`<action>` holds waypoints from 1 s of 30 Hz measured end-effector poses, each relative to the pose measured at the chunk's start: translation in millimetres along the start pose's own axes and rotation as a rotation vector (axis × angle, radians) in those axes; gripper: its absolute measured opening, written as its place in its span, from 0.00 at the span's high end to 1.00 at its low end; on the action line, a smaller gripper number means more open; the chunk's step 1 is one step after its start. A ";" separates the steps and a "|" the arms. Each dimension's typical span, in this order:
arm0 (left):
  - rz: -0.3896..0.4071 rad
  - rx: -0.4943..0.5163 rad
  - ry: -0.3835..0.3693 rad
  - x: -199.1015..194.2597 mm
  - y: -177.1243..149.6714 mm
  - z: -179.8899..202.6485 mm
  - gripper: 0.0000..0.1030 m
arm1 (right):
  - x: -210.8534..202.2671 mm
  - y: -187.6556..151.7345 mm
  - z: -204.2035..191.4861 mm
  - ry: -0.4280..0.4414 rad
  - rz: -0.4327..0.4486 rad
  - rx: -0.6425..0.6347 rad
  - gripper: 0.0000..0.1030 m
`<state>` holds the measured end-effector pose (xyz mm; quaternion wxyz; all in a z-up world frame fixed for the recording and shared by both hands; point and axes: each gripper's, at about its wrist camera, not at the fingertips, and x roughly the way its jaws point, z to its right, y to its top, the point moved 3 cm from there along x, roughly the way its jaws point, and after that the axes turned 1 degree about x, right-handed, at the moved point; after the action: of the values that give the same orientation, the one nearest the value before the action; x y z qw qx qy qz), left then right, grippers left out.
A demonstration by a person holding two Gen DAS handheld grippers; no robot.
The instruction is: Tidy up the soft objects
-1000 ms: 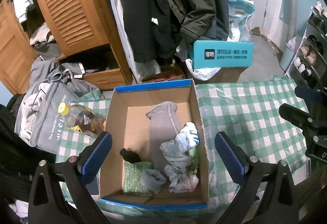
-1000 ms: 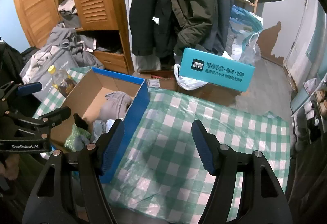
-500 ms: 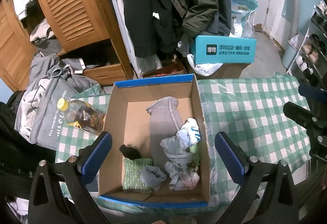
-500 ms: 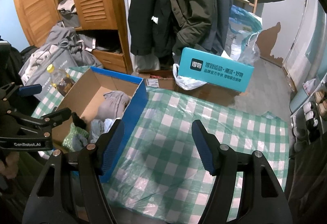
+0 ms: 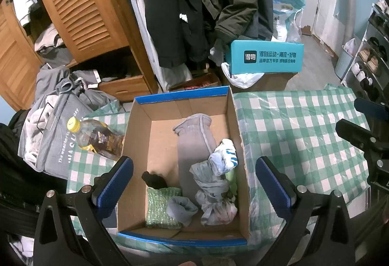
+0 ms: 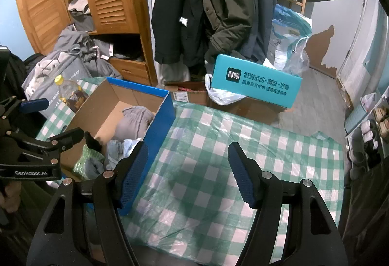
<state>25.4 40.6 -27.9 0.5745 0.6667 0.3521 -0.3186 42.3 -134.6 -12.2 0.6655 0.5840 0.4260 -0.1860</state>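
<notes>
Checked tablecloth point(image 6: 218, 144) beneath both grippers' wide-apart, empty fingers point(image 5: 114, 183) point(image 6: 240, 173).

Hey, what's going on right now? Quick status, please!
Left gripper open, empty, over the cardboard box. Right gripper open, empty, above the checkered tablecloth. Soft items, including a grey sock, lie in the box. Nothing blocking.

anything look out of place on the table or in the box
The bottle with the yellow cap lies on its side on the checked cloth, against the cardboard box's left wall. It is the one hard item beside a box of soft things, such as the grey sock.
</notes>
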 end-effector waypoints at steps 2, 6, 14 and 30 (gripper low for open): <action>-0.001 0.001 -0.002 0.1 -0.5 0.8 0.01 | -0.2 0.4 0.2 0.000 0.000 0.001 0.34; -0.002 0.004 -0.002 0.1 -1.8 2.0 0.01 | -0.1 0.2 0.3 0.000 0.000 0.001 0.34; -0.002 0.002 -0.001 0.3 -0.5 1.7 0.01 | 0.4 -0.9 1.4 -0.001 -0.002 0.001 0.34; -0.004 0.004 -0.002 0.5 -1.2 4.1 0.01 | 0.4 -0.6 2.4 0.001 -0.004 0.000 0.34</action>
<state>24.6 36.7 -29.5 0.5727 0.6670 0.3521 -0.3212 42.8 -136.9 -13.1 0.6651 0.5832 0.4273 -0.1869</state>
